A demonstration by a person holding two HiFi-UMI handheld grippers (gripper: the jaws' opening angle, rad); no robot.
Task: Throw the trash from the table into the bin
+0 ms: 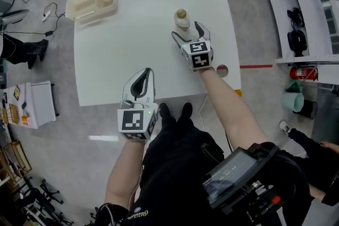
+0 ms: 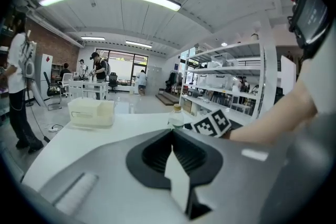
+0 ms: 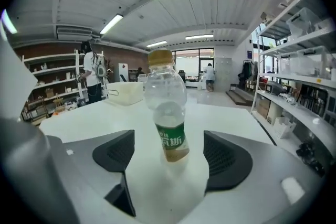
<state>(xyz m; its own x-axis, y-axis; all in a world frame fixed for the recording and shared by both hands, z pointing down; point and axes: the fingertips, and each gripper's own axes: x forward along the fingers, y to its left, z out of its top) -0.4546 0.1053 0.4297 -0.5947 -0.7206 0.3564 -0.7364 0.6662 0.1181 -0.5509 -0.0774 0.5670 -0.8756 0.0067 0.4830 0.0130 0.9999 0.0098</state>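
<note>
In the head view, a clear bottle [image 1: 182, 18] stands upright on the white surface [image 1: 116, 50], with the right tool [image 1: 186, 30] around it and the left tool [image 1: 141, 82] nearer. The left gripper view shows jaws pressed together, empty. The right gripper view shows jaws spread wide, flanking the bottle without touching it.

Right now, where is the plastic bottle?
In the head view the bottle stands upright on the white table's right side, at the open right gripper's jaw tips.

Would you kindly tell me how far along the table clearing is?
Done: nothing visibly binned. In hand: the right gripper stands open around the upright bottle, pads off it. Remaining: grip it, drop it into the cream bin on the table. The left gripper is shut, empty.
</note>
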